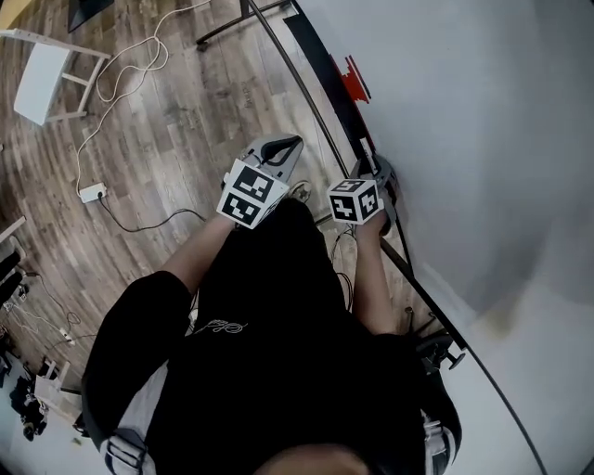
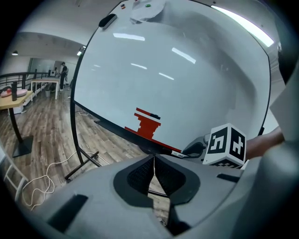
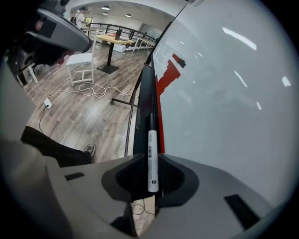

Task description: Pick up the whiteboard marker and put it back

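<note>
Grey-brown wood-plank floor (image 1: 167,130), a white cable (image 3: 86,88) looping across it. 1 white stool (image 1: 42,79) stands nearby. Farther off, a round yellow table (image 3: 113,39) sits under ceiling lights (image 3: 105,8).

A: Bright, even indoor light; ceiling strips leave glare streaks on the whiteboard (image 2: 187,84).
B: All 3 views bend at the edges. The head view looks slightly soft, perhaps motion blur.
</note>
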Motion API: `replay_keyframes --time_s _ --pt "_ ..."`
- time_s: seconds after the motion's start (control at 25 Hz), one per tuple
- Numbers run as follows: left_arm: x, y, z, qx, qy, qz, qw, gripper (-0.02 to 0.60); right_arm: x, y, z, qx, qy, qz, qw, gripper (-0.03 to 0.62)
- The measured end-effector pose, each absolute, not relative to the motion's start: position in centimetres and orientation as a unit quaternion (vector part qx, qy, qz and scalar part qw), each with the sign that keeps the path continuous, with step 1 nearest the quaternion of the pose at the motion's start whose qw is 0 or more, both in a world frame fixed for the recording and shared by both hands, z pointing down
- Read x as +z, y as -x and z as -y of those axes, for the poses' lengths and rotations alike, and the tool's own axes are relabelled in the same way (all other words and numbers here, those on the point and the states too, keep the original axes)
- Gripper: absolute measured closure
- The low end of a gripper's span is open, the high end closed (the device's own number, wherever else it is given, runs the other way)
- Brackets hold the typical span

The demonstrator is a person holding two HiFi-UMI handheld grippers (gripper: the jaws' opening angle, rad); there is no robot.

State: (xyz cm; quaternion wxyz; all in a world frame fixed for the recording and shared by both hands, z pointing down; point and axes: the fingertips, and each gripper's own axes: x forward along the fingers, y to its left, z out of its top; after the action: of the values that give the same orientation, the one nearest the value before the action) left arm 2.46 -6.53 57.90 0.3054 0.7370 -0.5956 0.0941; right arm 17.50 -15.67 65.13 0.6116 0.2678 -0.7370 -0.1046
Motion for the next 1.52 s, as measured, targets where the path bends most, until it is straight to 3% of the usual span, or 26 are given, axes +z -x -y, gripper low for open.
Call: replay_keyframes --time_s 0.32,0.68,1.28,1.52 --pt "59.4 -0.9 7.0 0.085 -0.719 0.606 0.33 0.572 65.9 -17.0 16.4 -0.125 -0.273 0.727 0.618 0.543" --pt "59.0 -4.5 4.6 0.091 -0.685 0.651 0.315 0.572 65.1 -17.7 15.0 -0.112 -0.251 0.782 0.56 0.537" --pt "52.9 -11.8 2.3 0.079 -0.614 0.755 0.215 0.572 54.2 -17.6 8.7 0.007 -0.179 0.946 0.271 0.537" --pt "50.3 -13.4 -0.4 0.066 -0.563 0.802 0.188 0.572 50.3 -18.4 6.0 0.031 -0.114 0.975 0.187 0.537"
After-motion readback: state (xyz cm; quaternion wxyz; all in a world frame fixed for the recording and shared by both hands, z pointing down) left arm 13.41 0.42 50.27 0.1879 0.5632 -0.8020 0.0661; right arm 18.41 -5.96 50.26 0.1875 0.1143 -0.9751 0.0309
